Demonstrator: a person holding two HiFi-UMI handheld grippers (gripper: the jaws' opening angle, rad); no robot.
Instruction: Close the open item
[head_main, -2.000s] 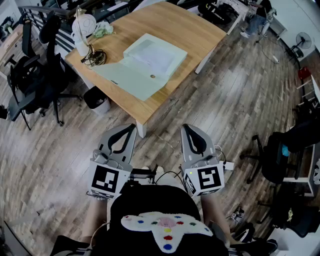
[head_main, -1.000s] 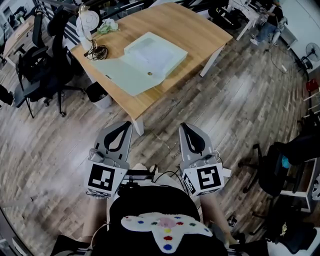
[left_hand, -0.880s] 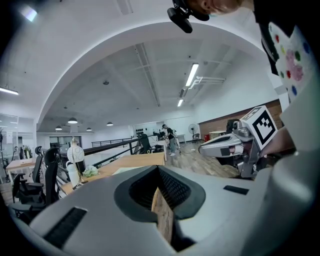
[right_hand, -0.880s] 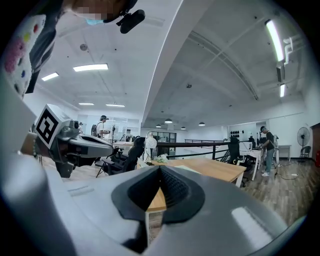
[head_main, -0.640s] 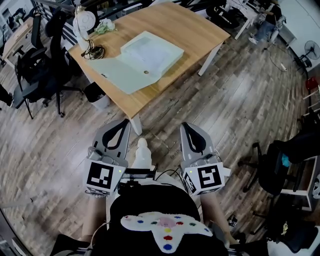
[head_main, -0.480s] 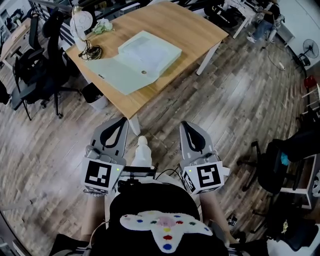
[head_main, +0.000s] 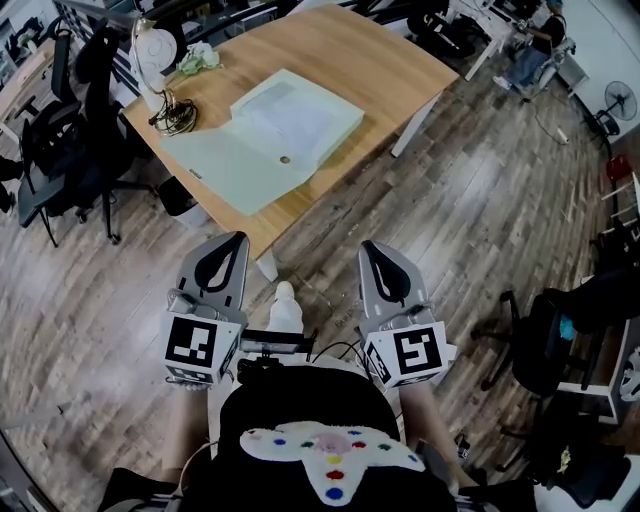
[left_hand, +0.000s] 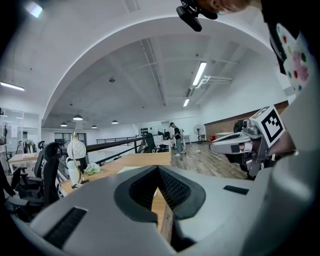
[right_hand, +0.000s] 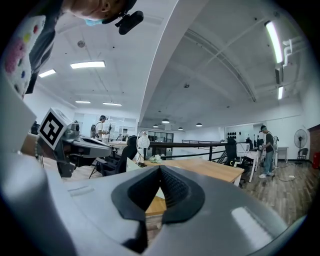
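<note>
A pale green box file lies open on the wooden table, its flat lid spread toward the near corner. Both grippers hang side by side over the floor, short of the table's near corner and apart from the file. My left gripper is shut with nothing in it, and so is my right gripper. In the left gripper view the closed left gripper points at the table. The right gripper view shows the closed right gripper aimed at the same table.
A white desk lamp, a coil of cable and a green cloth sit at the table's left end. Office chairs stand left, another chair right. A bin stands under the table. The person's shoe is between the grippers.
The person has stepped toward the table: a shoe has come forward between the grippers, and both grippers have moved on with the body. Both stay shut and the file has not moved.
</note>
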